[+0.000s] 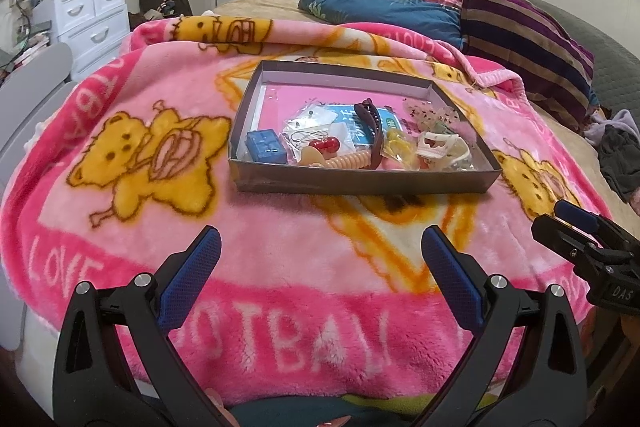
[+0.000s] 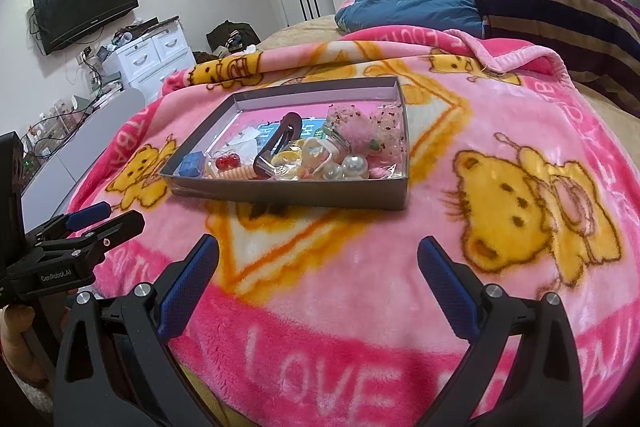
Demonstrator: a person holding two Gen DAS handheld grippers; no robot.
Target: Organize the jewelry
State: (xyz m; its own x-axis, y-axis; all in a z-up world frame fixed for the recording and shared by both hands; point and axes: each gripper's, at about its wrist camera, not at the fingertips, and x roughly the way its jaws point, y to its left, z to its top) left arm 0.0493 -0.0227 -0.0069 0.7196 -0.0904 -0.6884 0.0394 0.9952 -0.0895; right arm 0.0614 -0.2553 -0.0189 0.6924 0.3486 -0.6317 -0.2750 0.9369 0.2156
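Both tools, left tool (image 1: 320, 247) and right tool (image 2: 318, 255), spread wide, empty. Shallow grey cardboard tray (image 1: 360, 181) of mixed jewelry sits ahead on pink bear-print fleece blanket (image 1: 280, 247).

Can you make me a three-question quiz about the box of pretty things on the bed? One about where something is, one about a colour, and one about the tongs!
1. Where in the tray is the small blue box?
A. near left corner
B. far right corner
C. outside, on the blanket

2. What colour is the blanket under the tray?
A. green
B. pink with yellow bears
C. plain white

3. How are the left tongs and right tongs?
A. both shut on jewelry
B. one shut, one open
C. both open and empty

Answers: 1 A, it sits by the tray's near left wall. 2 B, bears show all around the tray. 3 C, the fingers stand wide apart over bare blanket.
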